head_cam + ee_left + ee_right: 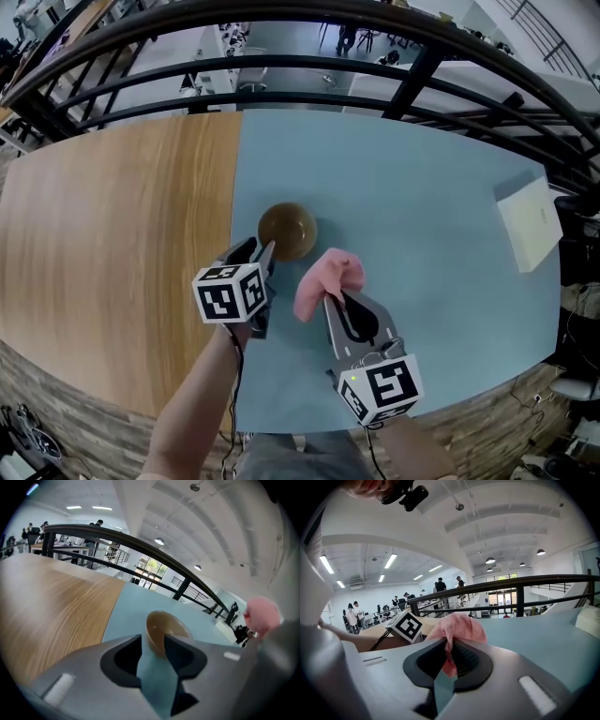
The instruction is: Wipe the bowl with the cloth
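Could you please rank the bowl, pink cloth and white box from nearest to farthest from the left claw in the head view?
1. The bowl, just ahead of the left claw.
2. The pink cloth, to its right.
3. The white box, at the table's far right edge.

Bright overhead light, soft shadows, heavy fisheye warping.

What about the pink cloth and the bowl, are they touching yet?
Apart. The head view shows a strip of blue table between the bowl and the cloth, which hangs pinched in the right hand-held gripper.
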Demonstrator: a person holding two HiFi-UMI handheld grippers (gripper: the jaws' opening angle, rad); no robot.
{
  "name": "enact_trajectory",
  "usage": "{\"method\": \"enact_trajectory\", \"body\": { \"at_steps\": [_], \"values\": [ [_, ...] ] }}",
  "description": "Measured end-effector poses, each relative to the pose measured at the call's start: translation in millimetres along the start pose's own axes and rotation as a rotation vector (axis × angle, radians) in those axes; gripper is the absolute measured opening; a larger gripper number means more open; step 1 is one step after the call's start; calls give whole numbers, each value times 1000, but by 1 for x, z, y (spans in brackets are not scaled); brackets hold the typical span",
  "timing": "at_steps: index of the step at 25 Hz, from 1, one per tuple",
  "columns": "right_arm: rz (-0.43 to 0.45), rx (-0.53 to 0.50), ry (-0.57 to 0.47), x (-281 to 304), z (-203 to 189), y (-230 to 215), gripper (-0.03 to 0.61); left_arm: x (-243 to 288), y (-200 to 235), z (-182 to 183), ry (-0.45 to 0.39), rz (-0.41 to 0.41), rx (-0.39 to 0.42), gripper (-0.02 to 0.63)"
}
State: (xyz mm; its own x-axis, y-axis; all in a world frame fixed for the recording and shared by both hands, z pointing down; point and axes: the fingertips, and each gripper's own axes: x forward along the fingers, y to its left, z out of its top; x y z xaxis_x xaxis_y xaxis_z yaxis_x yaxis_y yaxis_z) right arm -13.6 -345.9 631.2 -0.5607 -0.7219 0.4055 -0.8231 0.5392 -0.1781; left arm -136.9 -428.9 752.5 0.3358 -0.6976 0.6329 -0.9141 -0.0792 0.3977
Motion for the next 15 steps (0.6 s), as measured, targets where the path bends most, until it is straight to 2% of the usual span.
{"method": "enact_trajectory", "body": {
  "at_steps": [2,5,6,8,11,15],
  "values": [
    [2,3,9,1,-5,2,29,3,3,-3,3,-15,-31,150],
    [5,7,21,1,-12,1,31,7,3,-7,17,-21,-6,138],
    [6,9,23,1,-14,1,31,7,2,-9,21,-19,6,106],
    [6,18,26,0,-19,0,29,8,1,-14,25,-12,18,83],
    [6,26,37,-3,-22,0,29,6,-2,-19,26,-16,2,34],
    [6,22,39,-9,-21,2,29,-3,-13,-17,11,-35,-6,16]
  ]
}}
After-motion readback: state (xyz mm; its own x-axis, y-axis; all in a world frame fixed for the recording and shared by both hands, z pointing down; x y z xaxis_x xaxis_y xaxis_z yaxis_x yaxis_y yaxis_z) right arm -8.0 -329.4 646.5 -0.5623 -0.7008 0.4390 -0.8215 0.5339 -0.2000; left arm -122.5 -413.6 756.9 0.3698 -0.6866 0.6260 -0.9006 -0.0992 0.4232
